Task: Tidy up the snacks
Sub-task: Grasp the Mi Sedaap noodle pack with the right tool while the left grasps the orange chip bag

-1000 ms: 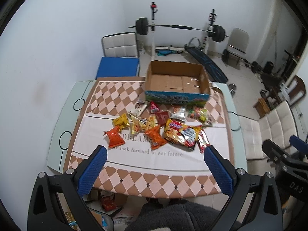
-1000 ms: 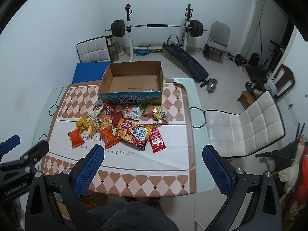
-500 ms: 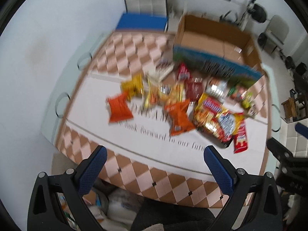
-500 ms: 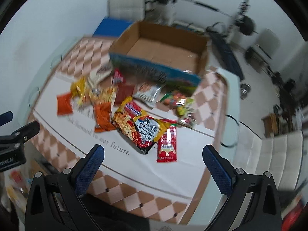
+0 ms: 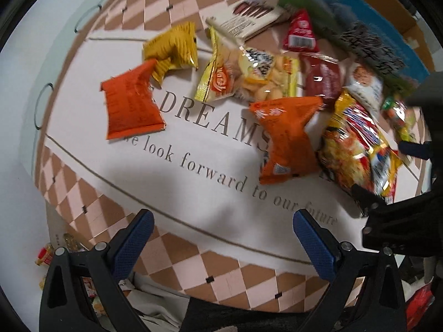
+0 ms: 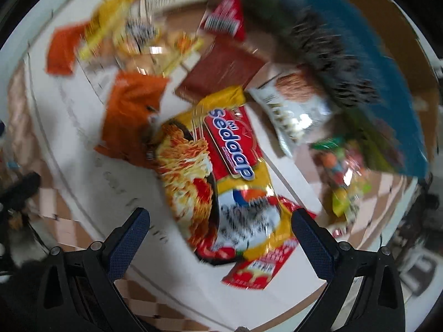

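Several snack packets lie on the tablecloth [image 5: 193, 188] in front of a cardboard box [image 5: 360, 30]. My left gripper [image 5: 221, 229] is open and empty above the cloth's near part, short of an orange packet [image 5: 130, 102] and a second orange packet [image 5: 285, 141]. My right gripper [image 6: 220, 228] is open, low over the yellow-red noodle packet [image 6: 221, 171], one finger on each side of its near end. A red sachet [image 6: 260, 265] lies under that end. The right gripper's body shows at the right edge of the left wrist view [image 5: 398, 221].
Behind the noodles lie a dark red packet [image 6: 221, 69], a white packet [image 6: 293, 110] and a candy bag [image 6: 340, 171]. The box wall [image 6: 346, 55] stands close behind them. The table's near edge [image 5: 193, 287] drops to clutter on the floor.
Both grippers have dropped and moved forward toward the table, so the snacks look much larger. The right gripper now straddles the noodle packet's near end. Both stay open.
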The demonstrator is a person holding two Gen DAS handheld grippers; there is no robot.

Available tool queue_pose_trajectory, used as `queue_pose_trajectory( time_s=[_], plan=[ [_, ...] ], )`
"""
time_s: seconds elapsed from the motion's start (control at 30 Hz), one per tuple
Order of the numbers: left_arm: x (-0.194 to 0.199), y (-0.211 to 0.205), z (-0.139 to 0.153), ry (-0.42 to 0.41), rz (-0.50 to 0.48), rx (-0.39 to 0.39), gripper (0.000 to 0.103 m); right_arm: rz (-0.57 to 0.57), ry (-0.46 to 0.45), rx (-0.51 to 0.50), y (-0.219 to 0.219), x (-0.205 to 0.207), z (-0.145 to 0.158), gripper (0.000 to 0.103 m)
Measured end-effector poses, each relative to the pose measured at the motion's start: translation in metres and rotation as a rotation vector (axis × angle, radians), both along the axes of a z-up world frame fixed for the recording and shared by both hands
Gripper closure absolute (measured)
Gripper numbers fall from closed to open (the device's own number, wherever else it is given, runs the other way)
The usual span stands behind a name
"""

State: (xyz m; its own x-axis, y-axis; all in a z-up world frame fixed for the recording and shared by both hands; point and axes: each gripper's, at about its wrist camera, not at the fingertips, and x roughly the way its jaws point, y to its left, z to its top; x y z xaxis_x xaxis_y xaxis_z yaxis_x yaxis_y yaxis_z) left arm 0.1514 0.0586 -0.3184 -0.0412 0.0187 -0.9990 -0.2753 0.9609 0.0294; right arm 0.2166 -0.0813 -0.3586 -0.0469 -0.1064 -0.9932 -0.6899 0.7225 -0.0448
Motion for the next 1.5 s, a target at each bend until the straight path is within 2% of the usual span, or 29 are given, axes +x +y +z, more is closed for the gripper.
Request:
queue_pose_trajectory(
  time_s=[0.1, 0.27, 0.33, 0.43, 0.5, 0.57, 0.63, 0.73, 0.8, 0.9, 0.97, 1.0, 1.07, 1.13, 1.17, 1.2, 1.27, 1.43, 1.47, 1.5],
  plan=[
    [0.009, 0.007, -0.015, 0.021, 0.0, -0.017, 0.0, 0.052, 0.04, -0.047, 0.008, 0.001, -0.028, 0.0],
    [0.015, 0.011, -0.032, 0.049, -0.011, -0.026, 0.0, 0.106, 0.072, -0.09, 0.016, -0.005, -0.058, 0.0],
    [0.017, 0.011, -0.037, 0.057, -0.019, -0.025, 0.0, 0.085, 0.084, -0.094, 0.013, -0.008, -0.066, 0.0],
    [0.019, 0.007, -0.038, 0.062, -0.02, -0.028, 0.0, 0.012, 0.075, -0.081, 0.004, -0.008, -0.067, 0.007],
    [0.027, 0.001, -0.036, 0.059, -0.031, -0.024, 0.0, -0.13, 0.097, -0.049, -0.015, -0.006, -0.064, 0.009],
    [0.031, -0.005, -0.036, 0.055, -0.035, -0.027, 0.0, -0.305, 0.162, -0.017, -0.041, -0.005, -0.065, 0.009],
    [0.035, -0.01, -0.033, 0.05, -0.031, -0.034, 0.001, -0.474, 0.228, 0.025, -0.067, -0.008, -0.066, 0.009],
    [0.044, -0.018, -0.03, 0.045, -0.025, -0.051, 0.002, -0.718, 0.275, 0.071, -0.111, -0.023, -0.068, 0.009],
    [0.053, -0.021, -0.032, 0.054, -0.013, -0.066, 0.004, -0.843, 0.284, 0.096, -0.132, -0.024, -0.07, 0.009],
    [0.07, -0.021, -0.044, 0.073, 0.024, -0.107, 0.005, -0.936, 0.296, 0.11, -0.159, -0.032, -0.079, 0.009],
    [0.079, -0.018, -0.054, 0.083, 0.05, -0.134, 0.006, -0.934, 0.296, 0.101, -0.156, -0.036, -0.086, 0.008],
    [0.082, -0.017, -0.059, 0.09, 0.063, -0.142, 0.018, -0.924, 0.29, 0.099, -0.156, -0.037, -0.085, 0.008],
    [0.086, -0.016, -0.072, 0.116, 0.078, -0.163, 0.03, -0.895, 0.277, 0.095, -0.15, -0.035, -0.08, 0.008],
    [0.09, -0.019, -0.081, 0.115, 0.083, -0.182, 0.034, -0.859, 0.267, 0.096, -0.144, -0.039, -0.071, 0.006],
    [0.091, -0.021, -0.081, 0.107, 0.074, -0.182, 0.041, -0.842, 0.259, 0.091, -0.144, -0.041, -0.067, 0.006],
    [0.092, -0.022, -0.084, 0.097, 0.052, -0.179, 0.046, -0.825, 0.249, 0.087, -0.137, -0.041, -0.064, 0.006],
    [0.099, -0.039, -0.083, 0.081, -0.013, -0.14, 0.049, -0.806, 0.232, 0.089, -0.126, -0.049, -0.063, 0.006],
    [0.093, -0.088, -0.081, 0.042, -0.261, -0.009, 0.05, -0.776, 0.216, 0.079, -0.126, -0.051, -0.055, 0.005],
    [0.093, -0.099, -0.085, 0.043, -0.292, 0.009, 0.05, -0.771, 0.222, 0.076, -0.127, -0.034, -0.053, 0.005],
    [0.092, -0.107, -0.088, 0.048, -0.323, 0.024, 0.05, -0.764, 0.224, 0.071, -0.126, -0.035, -0.054, 0.005]
  ],
)
